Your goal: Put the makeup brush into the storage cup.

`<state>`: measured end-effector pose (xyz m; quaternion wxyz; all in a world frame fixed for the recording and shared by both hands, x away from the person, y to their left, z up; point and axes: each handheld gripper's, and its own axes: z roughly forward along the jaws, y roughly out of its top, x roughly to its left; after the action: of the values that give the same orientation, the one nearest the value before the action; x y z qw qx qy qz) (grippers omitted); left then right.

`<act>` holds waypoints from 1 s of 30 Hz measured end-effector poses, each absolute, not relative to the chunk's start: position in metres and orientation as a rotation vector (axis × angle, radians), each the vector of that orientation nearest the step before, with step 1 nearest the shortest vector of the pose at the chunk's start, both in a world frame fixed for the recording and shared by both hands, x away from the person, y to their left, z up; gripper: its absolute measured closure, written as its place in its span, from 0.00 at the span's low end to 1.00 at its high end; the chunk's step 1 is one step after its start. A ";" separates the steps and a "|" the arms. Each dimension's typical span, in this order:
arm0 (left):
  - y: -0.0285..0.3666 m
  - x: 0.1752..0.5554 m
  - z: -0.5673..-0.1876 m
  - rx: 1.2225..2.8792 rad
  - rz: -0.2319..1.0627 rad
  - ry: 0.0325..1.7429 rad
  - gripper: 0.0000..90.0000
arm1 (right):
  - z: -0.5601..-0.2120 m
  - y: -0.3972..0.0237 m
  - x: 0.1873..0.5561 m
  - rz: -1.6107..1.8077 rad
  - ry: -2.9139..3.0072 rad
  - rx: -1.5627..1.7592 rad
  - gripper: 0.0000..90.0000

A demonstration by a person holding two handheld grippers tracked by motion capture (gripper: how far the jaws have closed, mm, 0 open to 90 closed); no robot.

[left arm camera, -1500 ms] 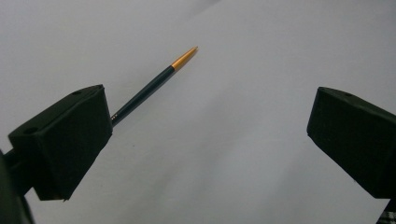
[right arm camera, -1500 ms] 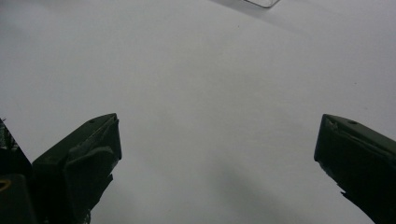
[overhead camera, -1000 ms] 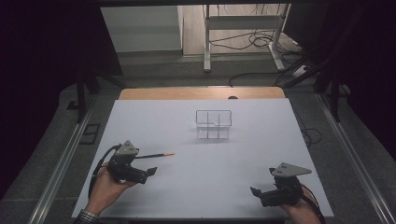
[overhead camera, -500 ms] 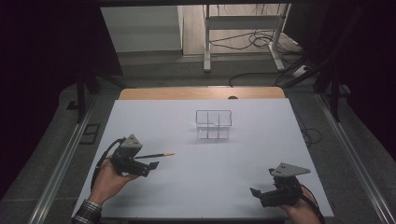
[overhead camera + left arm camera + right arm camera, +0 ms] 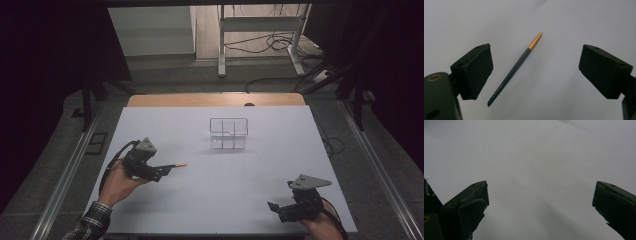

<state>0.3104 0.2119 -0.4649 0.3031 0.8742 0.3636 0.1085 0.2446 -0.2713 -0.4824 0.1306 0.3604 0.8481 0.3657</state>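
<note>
At the nine o'clock side of the desk (image 5: 225, 185), the left gripper (image 5: 534, 72) hung with fingers spread wide around a dark, orange-tipped pen (image 5: 515, 68) lying flat, seemingly about to descend and close, while the right gripper (image 5: 274, 206), equally wide and empty, waited at five o'clock.

White table (image 5: 225, 200) under dim light. Clear divided box (image 5: 228, 133) near centre, toward twelve o'clock. Left gripper (image 5: 167, 171) at eight o'clock, held in a hand (image 5: 117, 182), aimed toward three. Pen (image 5: 178, 165) at its tip, orange end outward. Right gripper (image 5: 274, 206) at five o'clock, pointing toward nine.
</note>
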 end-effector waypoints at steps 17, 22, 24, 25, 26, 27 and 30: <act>0.198 0.333 -0.475 2.460 0.269 0.897 0.33 | -0.483 -0.271 0.245 1.065 2.474 1.048 0.01; 0.197 0.339 -0.481 2.509 0.266 0.886 0.41 | -0.483 -0.271 0.245 1.066 2.477 1.050 0.01; 0.198 0.341 -0.483 2.524 0.248 0.879 0.45 | -0.483 -0.271 0.245 1.067 2.479 1.052 0.01; 0.198 0.342 -0.484 2.542 0.250 0.871 0.46 | -0.483 -0.271 0.245 1.066 2.481 1.052 0.01; 0.199 0.343 -0.485 2.562 0.252 0.862 0.48 | -0.483 -0.271 0.245 1.066 2.482 1.054 0.01; 0.201 0.346 -0.487 2.599 0.257 0.843 0.51 | -0.484 -0.271 0.245 1.065 2.486 1.048 0.01; 0.202 0.347 -0.489 2.612 0.249 0.854 0.53 | -0.484 -0.270 0.245 1.065 2.489 1.048 0.01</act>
<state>0.3475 0.2024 -0.4887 0.1898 0.9294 0.3038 0.0887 0.2448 -0.2703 -0.4841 0.1191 0.3583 0.8513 0.3644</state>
